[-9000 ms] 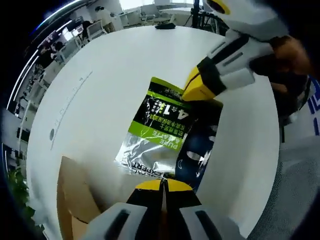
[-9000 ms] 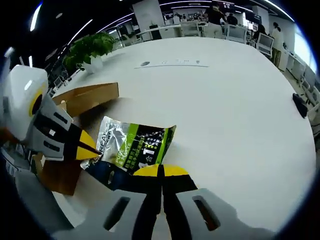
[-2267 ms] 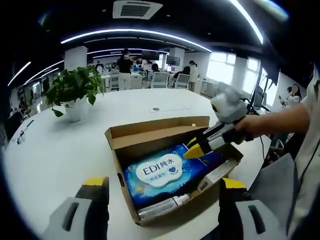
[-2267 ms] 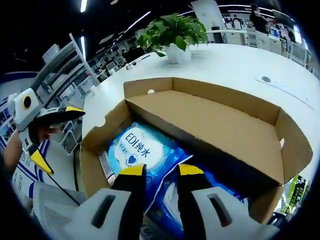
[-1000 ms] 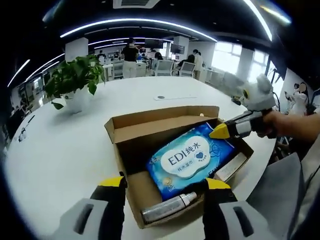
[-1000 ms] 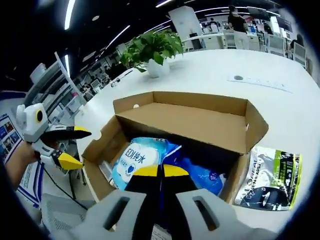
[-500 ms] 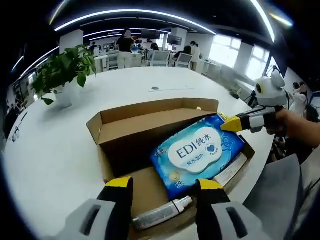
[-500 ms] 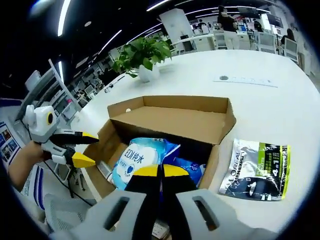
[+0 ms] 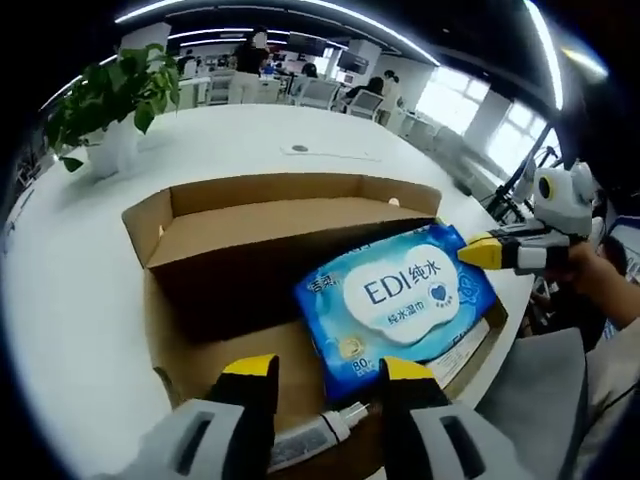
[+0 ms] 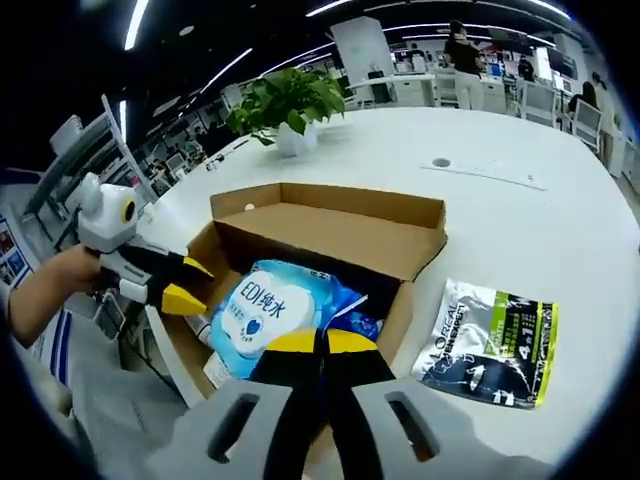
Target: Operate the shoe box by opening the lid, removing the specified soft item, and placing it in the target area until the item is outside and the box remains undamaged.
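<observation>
Blue wipes pack [image 9: 400,303] lifted from the open box [image 9: 250,235]

Right gripper [image 10: 320,343] clenched on its corner; left gripper [image 9: 322,365] released. One green pouch [image 10: 490,342], one tube [image 9: 310,437].

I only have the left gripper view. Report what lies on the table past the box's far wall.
Observer: A green-and-black pouch lies flat on the table, close beside the box.
Operator: Now tell me how the right gripper has the wipes.
Observer: In the right gripper view, the right gripper has its fingers shut together on the near edge of the wipes.
Operator: Say what is next to the wipes on that side.
Observer: Something darker blue shows at the wipes' corner, inside the box; I cannot tell what it is.
</observation>
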